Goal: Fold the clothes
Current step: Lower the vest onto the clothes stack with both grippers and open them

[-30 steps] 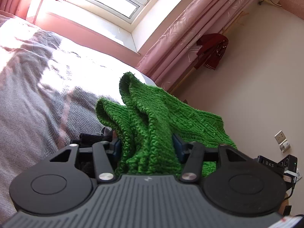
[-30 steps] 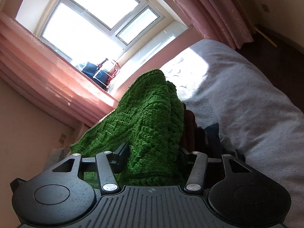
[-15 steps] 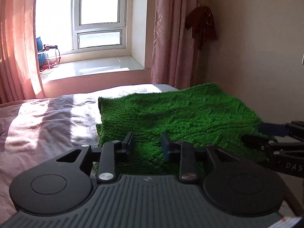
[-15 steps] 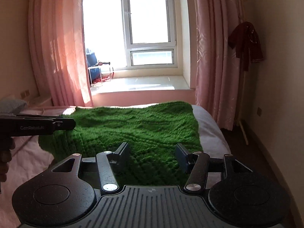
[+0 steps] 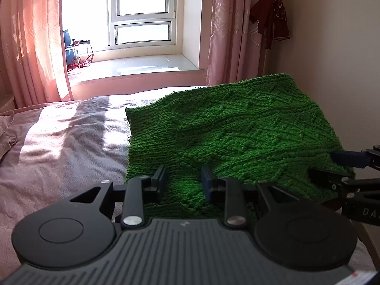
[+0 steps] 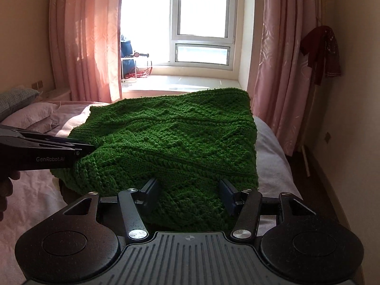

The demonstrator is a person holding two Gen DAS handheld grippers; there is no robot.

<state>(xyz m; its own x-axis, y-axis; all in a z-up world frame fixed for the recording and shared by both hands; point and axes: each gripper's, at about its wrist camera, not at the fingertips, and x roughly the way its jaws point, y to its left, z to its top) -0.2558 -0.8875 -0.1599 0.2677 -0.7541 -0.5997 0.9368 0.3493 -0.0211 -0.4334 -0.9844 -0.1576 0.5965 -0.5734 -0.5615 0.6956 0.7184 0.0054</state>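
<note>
A green knitted sweater (image 5: 237, 128) is stretched out wide over the bed (image 5: 59, 142), its far edge pointing at the window. My left gripper (image 5: 184, 182) is shut on the near left edge, with knit bunched between its fingers. My right gripper (image 6: 188, 190) is shut on the near right edge of the sweater (image 6: 175, 137), its fingers kept well apart by thick folds. The right wrist view shows the left gripper (image 6: 87, 147) from the side, clamped on the hem. At the right border of the left wrist view, the right gripper (image 5: 325, 166) bites the cloth.
The bed (image 6: 268, 147) has a pinkish-grey cover and pillows (image 6: 30, 116) at its left end. Pink curtains (image 5: 30, 38) frame the window (image 6: 201, 23) and its sill. A dark red garment (image 5: 270, 16) hangs by the right wall. A hand (image 6: 7, 185) holds the left gripper.
A second ago both grippers were tilted and the sweater sat bunched up between them. Both have levelled out, and the sweater now lies spread toward the window. The left fingers have drawn closer together.
</note>
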